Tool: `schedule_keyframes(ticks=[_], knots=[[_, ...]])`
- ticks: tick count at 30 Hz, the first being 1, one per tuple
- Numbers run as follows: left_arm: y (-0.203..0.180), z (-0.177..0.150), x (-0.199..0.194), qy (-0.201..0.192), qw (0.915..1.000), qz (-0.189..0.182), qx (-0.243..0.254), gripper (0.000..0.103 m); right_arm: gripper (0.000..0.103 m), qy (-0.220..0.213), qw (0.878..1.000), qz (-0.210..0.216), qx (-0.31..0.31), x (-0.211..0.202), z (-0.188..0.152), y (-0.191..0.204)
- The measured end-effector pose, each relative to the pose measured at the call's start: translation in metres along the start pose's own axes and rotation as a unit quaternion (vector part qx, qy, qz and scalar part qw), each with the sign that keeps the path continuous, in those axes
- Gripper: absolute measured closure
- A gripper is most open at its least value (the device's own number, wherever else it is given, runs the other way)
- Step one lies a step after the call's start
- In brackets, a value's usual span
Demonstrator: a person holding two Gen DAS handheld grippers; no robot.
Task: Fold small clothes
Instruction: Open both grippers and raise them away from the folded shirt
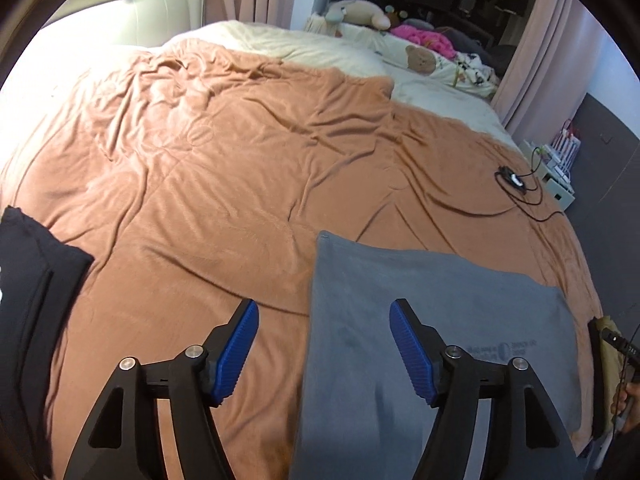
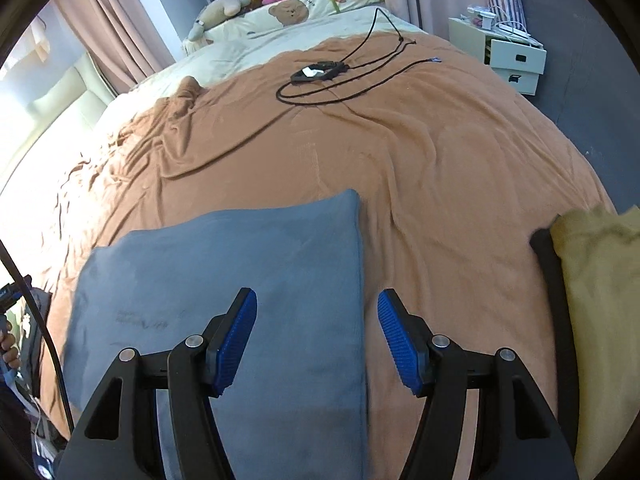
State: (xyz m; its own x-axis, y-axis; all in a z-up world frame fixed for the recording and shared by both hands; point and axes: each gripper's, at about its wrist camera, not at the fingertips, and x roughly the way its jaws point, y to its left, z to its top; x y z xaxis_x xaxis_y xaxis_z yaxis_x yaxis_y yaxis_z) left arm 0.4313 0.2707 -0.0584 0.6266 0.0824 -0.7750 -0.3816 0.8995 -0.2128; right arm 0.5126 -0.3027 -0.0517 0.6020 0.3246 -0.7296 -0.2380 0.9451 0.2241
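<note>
- Jaws of the left gripper (image 1: pixel 324 344) stand released, blue ribbed pads well apart and pressing on nothing; the gripper hovers above the bed rather than touching it.
- Below and between those pads runs the left edge of a folded grey garment (image 1: pixel 436 320), so one pad hangs over the cloth and the other over bare blanket.
- Jaws of the right gripper (image 2: pixel 318 340) are likewise released and empty, with the garment's right edge (image 2: pixel 224 280) passing beneath the gap between them.
- The grey garment lies flat as a neat rectangle on a wrinkled tan blanket (image 1: pixel 224 168) that covers most of the bed; a faint printed mark shows on the cloth.
- A dark folded garment (image 1: pixel 32 292) rests on the blanket well off to the left in the left wrist view.
- A yellowish garment (image 2: pixel 600 288) lies over something dark at the right edge in the right wrist view, apart from the grey one.
- Farther out, a small black device with a looping cable (image 2: pixel 316 73) sits on the blanket.
- Beyond it are a cream bear-print pillow (image 2: pixel 288 12), plush toys, and a white drawer unit (image 2: pixel 516 60) beside the bed.
</note>
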Motion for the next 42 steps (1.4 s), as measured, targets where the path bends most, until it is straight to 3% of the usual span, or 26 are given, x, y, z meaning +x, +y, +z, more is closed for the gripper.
schedule_keyframes(ticks=[4,5,7,9,13,17,23,30,38,42], knots=[[-0.001,-0.015,-0.024,-0.017,0.9998,-0.01,-0.005,0.016,0.04,-0.006,1.0,-0.001,-0.003,-0.018,-0.011,0.002],[0.0,-0.019,-0.031,-0.023,0.9996,-0.014,-0.007,0.013,0.037,-0.007,1.0,0.003,0.0,-0.024,-0.014,0.001],[0.0,-0.026,-0.041,-0.033,0.9993,-0.016,-0.01,0.007,0.02,-0.013,1.0,0.009,0.011,-0.036,-0.022,0.001],[0.001,-0.036,-0.055,-0.048,0.9987,-0.013,-0.013,0.0,0.015,-0.021,1.0,0.011,0.013,-0.048,-0.03,0.002],[-0.003,-0.052,-0.074,-0.061,0.9981,-0.008,-0.007,0.0,0.0,-0.026,0.999,0.014,0.019,-0.065,-0.052,0.007],[-0.002,-0.074,-0.085,-0.055,0.9977,-0.036,-0.015,0.0,0.0,-0.031,0.999,0.025,0.024,-0.082,-0.079,0.008],[-0.008,-0.103,-0.097,-0.047,0.9984,-0.032,-0.008,0.0,0.0,-0.028,0.998,0.038,0.028,-0.096,-0.11,-0.002],[-0.009,-0.133,-0.103,-0.038,0.9982,-0.047,-0.007,0.0,0.0,-0.06,0.995,0.043,0.065,-0.113,-0.136,-0.017],[0.01,-0.171,-0.096,-0.024,0.9974,-0.058,-0.034,0.001,0.0,-0.061,0.99,0.061,0.111,-0.103,-0.176,-0.026],[0.027,-0.186,-0.091,-0.022,0.9943,-0.081,-0.065,0.005,0.003,-0.055,0.988,0.068,0.131,-0.095,-0.189,-0.03]])
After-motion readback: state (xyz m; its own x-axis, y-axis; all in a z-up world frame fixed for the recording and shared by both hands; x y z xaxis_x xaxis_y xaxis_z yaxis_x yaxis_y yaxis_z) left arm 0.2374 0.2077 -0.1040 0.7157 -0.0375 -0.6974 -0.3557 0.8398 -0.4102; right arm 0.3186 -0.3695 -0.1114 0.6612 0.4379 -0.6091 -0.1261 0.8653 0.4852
